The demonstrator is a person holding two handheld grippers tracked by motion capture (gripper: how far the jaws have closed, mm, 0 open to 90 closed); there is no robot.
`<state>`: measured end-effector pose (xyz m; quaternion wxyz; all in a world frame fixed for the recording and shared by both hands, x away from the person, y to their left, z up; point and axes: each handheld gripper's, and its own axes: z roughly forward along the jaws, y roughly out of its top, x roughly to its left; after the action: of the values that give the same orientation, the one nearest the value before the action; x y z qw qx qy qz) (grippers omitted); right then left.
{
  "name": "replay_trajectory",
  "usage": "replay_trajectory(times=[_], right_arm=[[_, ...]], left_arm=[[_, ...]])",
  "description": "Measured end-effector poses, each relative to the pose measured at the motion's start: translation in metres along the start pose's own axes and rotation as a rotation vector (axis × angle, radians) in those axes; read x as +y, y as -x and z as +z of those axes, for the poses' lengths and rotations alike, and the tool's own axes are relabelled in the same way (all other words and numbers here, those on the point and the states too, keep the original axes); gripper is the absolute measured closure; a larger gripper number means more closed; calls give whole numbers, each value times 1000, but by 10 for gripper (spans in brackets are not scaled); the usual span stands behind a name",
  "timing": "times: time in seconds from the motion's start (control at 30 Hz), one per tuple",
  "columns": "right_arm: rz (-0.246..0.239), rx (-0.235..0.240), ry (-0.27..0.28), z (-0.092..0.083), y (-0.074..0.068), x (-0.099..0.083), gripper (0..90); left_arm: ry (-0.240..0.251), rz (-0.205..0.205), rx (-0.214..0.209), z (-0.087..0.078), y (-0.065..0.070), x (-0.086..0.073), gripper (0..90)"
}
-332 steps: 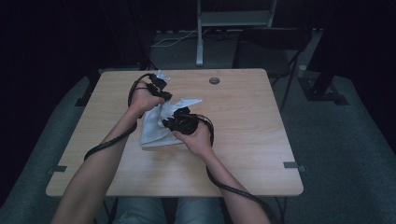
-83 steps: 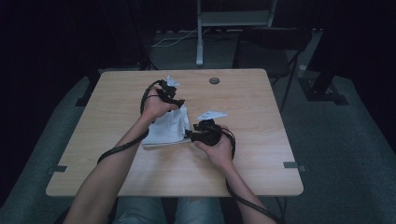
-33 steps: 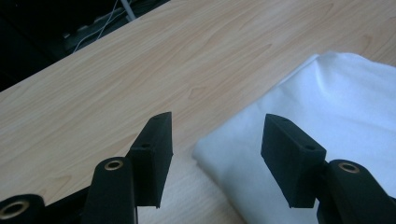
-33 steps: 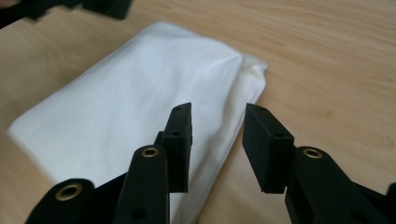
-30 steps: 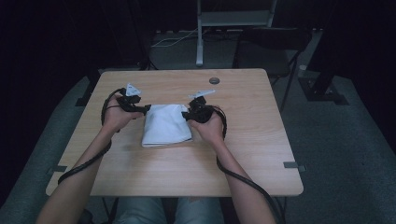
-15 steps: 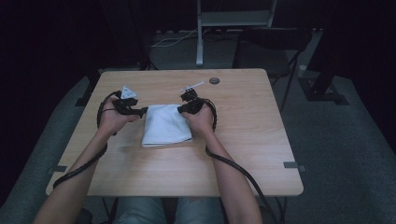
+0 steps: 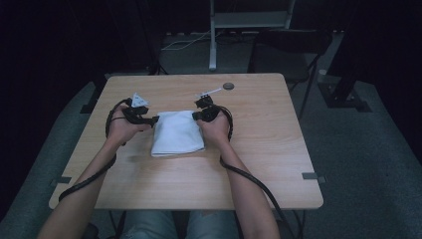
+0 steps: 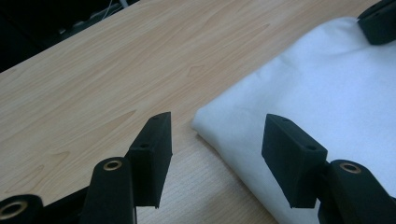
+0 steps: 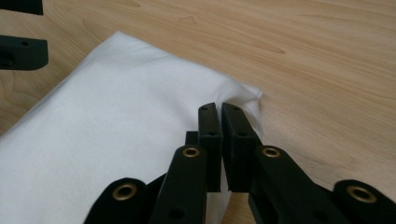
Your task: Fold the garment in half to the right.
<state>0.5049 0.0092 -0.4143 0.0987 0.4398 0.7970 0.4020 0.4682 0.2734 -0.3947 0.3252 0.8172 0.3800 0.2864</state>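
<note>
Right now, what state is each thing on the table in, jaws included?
White cloth: folded, lying flat on the table.
Left gripper: jaws open, at the cloth's corner, not gripping.
Right gripper: jaws just closed, shut on the cloth's far corner.
Small round disc: resting untouched near the table's far edge.

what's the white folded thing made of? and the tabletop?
White folded cloth: looks like thin woven fabric, matte; soft rounded fold edges, a limp corner by the right hand-held gripper, faint creases. Could be cotton or a synthetic, can't tell. Table: light wood grain, smooth low sheen; probably laminate or veneer rather than solid wood.
</note>
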Motion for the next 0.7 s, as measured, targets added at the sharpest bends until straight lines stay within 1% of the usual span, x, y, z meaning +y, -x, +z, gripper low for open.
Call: replay_trajectory(times=[0.13, 0.17, 0.2, 0.27, 0.33, 0.4, 0.47, 0.5, 0.53, 0.57, 0.7], right_arm=[[-17, -30, -10, -2, 1, -2, 840], [-28, -53, -17, -1, 1, -3, 827], [-28, -53, -17, -1, 1, -3, 827], [-34, -74, -18, 1, 1, -4, 780], [-53, -94, -18, 2, 1, -5, 750], [-53, -104, -12, 2, 0, -5, 711], [-58, -112, 6, -2, -1, -4, 681], [-66, -121, 19, -4, -2, -4, 636], [-69, -125, 20, -5, -3, -4, 614], [-69, -125, 20, -5, -3, -4, 614], [-99, -130, 15, -7, -6, -8, 554]], left_arm=[[-3, 4, -3, 2, 3, 0, 431], [-6, 6, -4, 3, 4, 0, 431], [-6, 6, -4, 3, 4, 0, 431], [-3, 5, -5, 4, 5, -1, 431], [-5, 8, -6, 4, 6, -1, 431], [-2, 11, -7, 4, 6, -2, 430], [2, 5, -5, 2, 6, -3, 431], [3, 3, -5, 2, 5, -4, 430], [3, 3, -5, 2, 5, -4, 425], [4, -2, -4, 1, 5, -5, 425], [14, -8, -5, -1, 5, -6, 425]])
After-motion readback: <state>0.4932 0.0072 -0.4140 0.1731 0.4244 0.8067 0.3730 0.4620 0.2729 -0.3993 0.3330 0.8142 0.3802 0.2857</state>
